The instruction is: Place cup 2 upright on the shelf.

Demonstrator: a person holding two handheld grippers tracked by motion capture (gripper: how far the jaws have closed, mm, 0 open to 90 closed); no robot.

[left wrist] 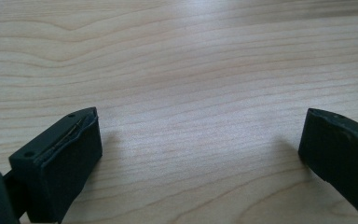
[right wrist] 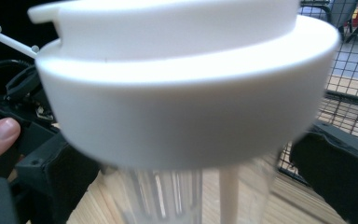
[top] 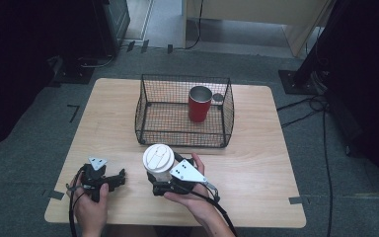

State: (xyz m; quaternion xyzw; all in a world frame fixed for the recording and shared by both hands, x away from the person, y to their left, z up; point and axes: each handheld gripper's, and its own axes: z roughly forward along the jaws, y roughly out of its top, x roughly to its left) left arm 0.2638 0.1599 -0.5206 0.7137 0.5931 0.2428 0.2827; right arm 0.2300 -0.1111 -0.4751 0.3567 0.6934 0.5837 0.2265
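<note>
Cup (top: 158, 160), white-lidded, gripped in right tongs (top: 162, 183); left tongs (top: 109, 178) wide open, empty, on light wood table (top: 256, 148); grey carpet.

It looks like a lab or test room set up for recording. A bare wooden table (top: 256, 163) stands on grey carpet with tape marks (top: 73, 112) stuck beside it. Beyond the grippers, black stand bases (top: 296, 81) and loose cables (top: 308, 111) crowd the floor, with dark equipment along both sides.
</note>
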